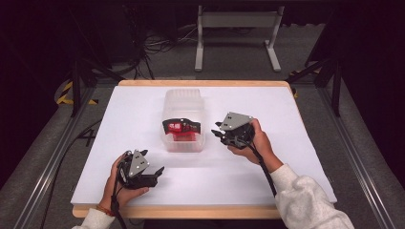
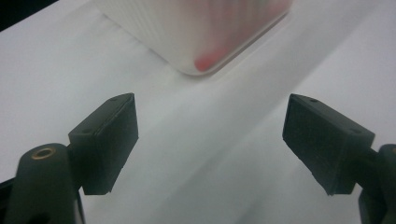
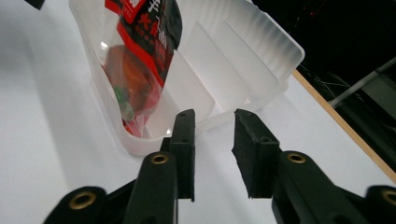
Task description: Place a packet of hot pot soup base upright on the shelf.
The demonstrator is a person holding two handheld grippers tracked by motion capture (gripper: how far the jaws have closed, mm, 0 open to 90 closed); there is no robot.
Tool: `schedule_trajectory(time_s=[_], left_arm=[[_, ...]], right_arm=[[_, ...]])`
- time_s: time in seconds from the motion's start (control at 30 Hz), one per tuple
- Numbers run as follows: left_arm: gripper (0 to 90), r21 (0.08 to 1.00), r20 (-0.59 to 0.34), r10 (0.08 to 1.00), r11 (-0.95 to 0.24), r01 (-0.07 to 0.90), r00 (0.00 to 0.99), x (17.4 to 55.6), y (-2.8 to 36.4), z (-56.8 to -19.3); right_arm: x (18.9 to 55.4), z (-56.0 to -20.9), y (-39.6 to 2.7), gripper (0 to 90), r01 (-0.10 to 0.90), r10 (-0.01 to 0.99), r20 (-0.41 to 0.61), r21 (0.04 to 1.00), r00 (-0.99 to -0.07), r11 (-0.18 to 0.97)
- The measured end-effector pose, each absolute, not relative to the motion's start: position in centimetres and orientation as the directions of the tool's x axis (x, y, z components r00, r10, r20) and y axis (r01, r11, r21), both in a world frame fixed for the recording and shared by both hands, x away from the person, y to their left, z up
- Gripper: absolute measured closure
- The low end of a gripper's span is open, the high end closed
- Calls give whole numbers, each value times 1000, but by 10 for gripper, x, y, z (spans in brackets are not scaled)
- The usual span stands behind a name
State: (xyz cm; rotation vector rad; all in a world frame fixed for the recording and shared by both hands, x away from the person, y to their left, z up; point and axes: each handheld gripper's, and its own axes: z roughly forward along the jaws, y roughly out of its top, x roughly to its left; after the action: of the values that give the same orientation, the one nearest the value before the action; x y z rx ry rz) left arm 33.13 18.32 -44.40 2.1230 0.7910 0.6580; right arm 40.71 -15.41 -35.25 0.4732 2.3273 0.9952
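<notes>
A translucent plastic container [image 1: 184, 95] with ribbed dividers stands mid-table. A red and black snack packet [image 1: 181, 129] is upright in its nearest compartment. My right gripper [image 1: 216, 130] is just right of the container, jaws pointing at its side wall. In the right gripper view the gripper [image 3: 214, 126] is narrowly open and empty, close to the container's [image 3: 243, 56] lower rim, with the packet [image 3: 144, 42] behind the wall. My left gripper [image 1: 154, 161] rests near the front left, wide open [image 2: 210, 135] and empty, facing the container's corner [image 2: 196, 32].
The white table top [image 1: 286, 157] has a wooden edge at front and back. A grey metal stand [image 1: 236, 21] and cables lie on the floor beyond the table. Dark frame legs flank both sides.
</notes>
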Motion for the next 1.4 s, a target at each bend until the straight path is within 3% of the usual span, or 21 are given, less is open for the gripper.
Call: schedule_trajectory(time_s=[0.37,0.8,1.4], left_arm=[[177,797,185,710,-513,320,679,328,181,-447],[152,789,194,697,-529,313,690,327,179,-448],[146,778,200,689,-544,315,696,328,176,-450]], right_arm=[[405,-360,-171,533,142,530,-373,702,-762,698],[399,-372,-199,456,175,528,-412,641,-743,747],[381,-387,-237,382,202,540,-414,625,-733,754]])
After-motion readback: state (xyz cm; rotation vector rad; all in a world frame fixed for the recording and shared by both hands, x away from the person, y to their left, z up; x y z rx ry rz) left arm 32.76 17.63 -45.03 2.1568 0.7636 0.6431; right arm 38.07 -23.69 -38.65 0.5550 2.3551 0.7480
